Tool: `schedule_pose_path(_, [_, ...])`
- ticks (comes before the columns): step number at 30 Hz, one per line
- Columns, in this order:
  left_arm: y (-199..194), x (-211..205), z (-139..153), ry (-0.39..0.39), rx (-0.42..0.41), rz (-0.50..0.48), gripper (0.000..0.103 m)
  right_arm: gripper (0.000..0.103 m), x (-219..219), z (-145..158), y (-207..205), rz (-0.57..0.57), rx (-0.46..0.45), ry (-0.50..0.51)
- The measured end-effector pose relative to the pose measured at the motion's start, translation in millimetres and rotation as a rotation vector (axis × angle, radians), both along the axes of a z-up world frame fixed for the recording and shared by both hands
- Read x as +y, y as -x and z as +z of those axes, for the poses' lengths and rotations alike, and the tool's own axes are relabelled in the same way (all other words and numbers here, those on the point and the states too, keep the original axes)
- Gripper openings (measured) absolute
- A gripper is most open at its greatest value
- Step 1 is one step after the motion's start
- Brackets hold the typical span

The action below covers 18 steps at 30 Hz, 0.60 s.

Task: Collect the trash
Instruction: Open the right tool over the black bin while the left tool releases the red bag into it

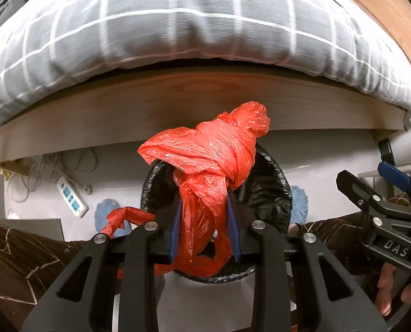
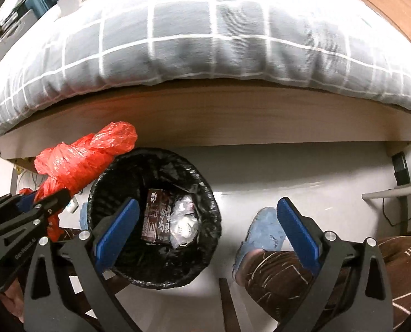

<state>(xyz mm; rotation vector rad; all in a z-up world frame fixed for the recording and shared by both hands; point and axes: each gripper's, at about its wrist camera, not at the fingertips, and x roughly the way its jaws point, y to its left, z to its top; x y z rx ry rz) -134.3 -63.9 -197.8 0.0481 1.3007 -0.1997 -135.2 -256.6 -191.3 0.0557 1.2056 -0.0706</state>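
Observation:
My left gripper (image 1: 204,221) is shut on a crumpled red plastic bag (image 1: 205,160) and holds it above the bin (image 1: 271,185), a round bin with a black liner on the floor. In the right wrist view the red bag (image 2: 86,155) hangs over the bin's left rim (image 2: 100,182), held by the left gripper (image 2: 42,202). The bin holds a dark carton (image 2: 154,215) and a clear crumpled wrapper (image 2: 183,221). My right gripper (image 2: 205,229) is open and empty above the bin's right side; it also shows in the left wrist view (image 1: 376,191).
A bed with a grey checked duvet (image 2: 205,36) and a wooden frame (image 2: 205,116) stands right behind the bin. A power strip (image 1: 72,196) and cables lie under the bed at left. The person's blue slippers (image 2: 263,229) and brown trousers (image 2: 302,282) flank the bin.

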Motion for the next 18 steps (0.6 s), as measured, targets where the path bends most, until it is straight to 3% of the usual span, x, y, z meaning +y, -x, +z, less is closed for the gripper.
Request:
schedule_pose_path(7, [-1,-16,3,-0.031,-0.032,-0.026,0.031,0.096,-11,-1,5,-0.030,-0.014,-0.009])
schedule_pose_path(9, [-1,-18,3,-0.040,-0.039,-0.028,0.036,0.096,-11,0,5,-0.026,-0.020,-0.008])
schedule_pose_path(13, [-1,-14,4,-0.050,-0.069,-0.021,0.065,0.096,-9,2,5,-0.020,-0.026,-0.004])
schedule_pose_path(18, [-4,-10,12,-0.040,-0.097,-0.005,0.079,0.096,-7,4,4,-0.011,-0.027,-0.003])
